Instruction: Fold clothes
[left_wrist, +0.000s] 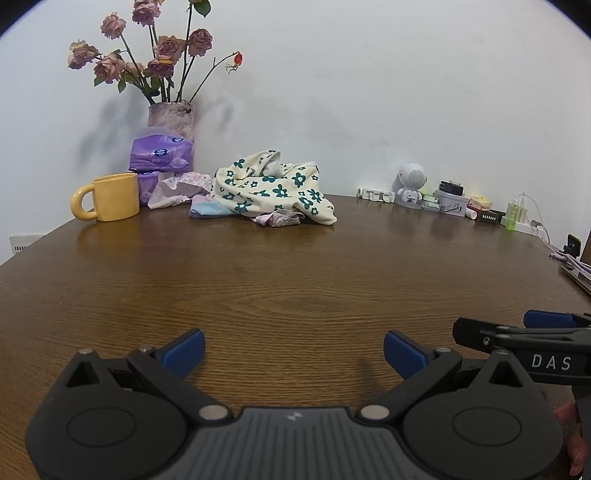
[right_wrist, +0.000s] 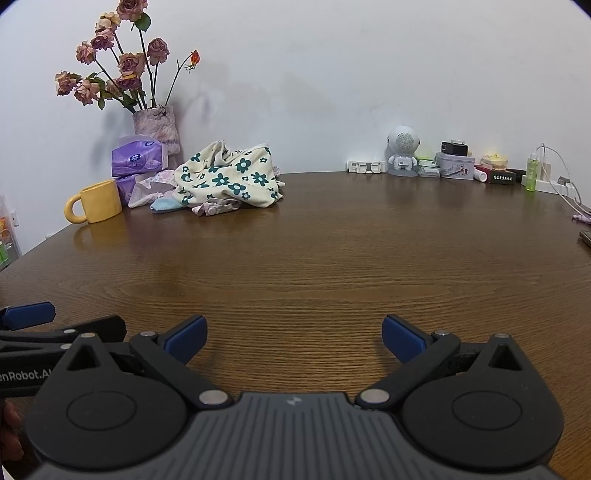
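Desk (left_wrist: 295, 295): wood-grain top, bare across the near and middle area, things ranged along the far edge by the wall.

Clothes heap (left_wrist: 258, 192): 1 crumpled pile at the far left-centre of the desk, well apart from both claws. Topmost is a cream garment with dark green flowers (left_wrist: 273, 188); under and beside it lie a pale pink printed piece (left_wrist: 173, 188) and a light blue piece (left_wrist: 207, 210). Nothing is spread flat or folded.

Left claw (left_wrist: 293, 350): low over the near desk, blue pads wide apart, holding nothing.

Right claw (right_wrist: 293, 339): just beside the left, likewise spread wide and empty.

Vase of dried roses (left_wrist: 170, 122): behind the heap, at the wall.

Purple tissue packs (left_wrist: 160, 155): 2, stacked, touching the heap's left side.

Yellow mug (left_wrist: 110, 202): left of the heap, near it.

White astronaut figure (left_wrist: 410, 184): far right, with small tins, bottles and cables around it.

Step in hand, as judged: the start, before any garment is taken. The next move calls for reaching forward and left to the heap, pinching the flowered garment at an edge, and drawing it onto the bare desk clear of the mug and tissue packs.
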